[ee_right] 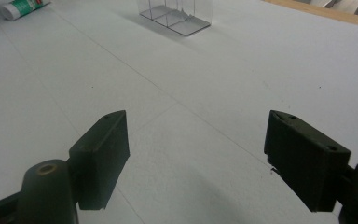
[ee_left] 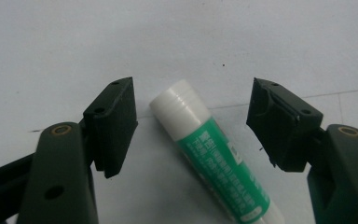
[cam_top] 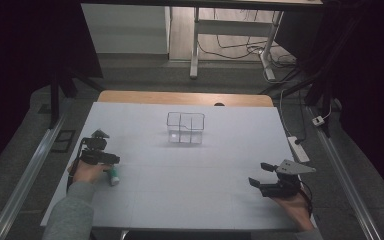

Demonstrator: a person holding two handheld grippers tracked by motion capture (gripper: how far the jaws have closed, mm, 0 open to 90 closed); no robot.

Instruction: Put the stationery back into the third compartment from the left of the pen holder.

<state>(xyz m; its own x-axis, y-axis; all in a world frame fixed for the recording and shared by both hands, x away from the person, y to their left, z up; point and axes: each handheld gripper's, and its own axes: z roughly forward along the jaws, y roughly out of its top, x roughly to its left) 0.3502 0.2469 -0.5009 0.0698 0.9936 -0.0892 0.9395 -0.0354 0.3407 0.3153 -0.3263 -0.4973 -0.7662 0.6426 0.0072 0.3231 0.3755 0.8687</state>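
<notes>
Dim surroundings swallowed most of the room in the high view, leaving a white table [cam_top: 190,175] lit, with desk legs and cables on the floor beyond. At its left side the left gripper [cam_top: 111,161] pointed down over a glue stick [cam_top: 113,177], covering all but a short white-and-green end beside the hand. A clear divided box [cam_top: 185,128] stood near the middle toward the far edge; its thin walls were hard to trace. The right gripper [cam_top: 260,175] hovered near the right front corner, jaws apart, well away from both.

From the left gripper view, the left gripper [ee_left: 193,123] had its jaws spread wide, with the glue stick [ee_left: 219,158] lying on the table between them, touching neither. It had a white cap, a green label with small white print too blurred to read, and its lower end cut off by the frame.

From the right gripper view, the right gripper [ee_right: 198,156] was wide open over bare table. The glue stick [ee_right: 23,8] lay far off at top left, partly cropped, and the clear box [ee_right: 177,13] was cut by the top edge.
</notes>
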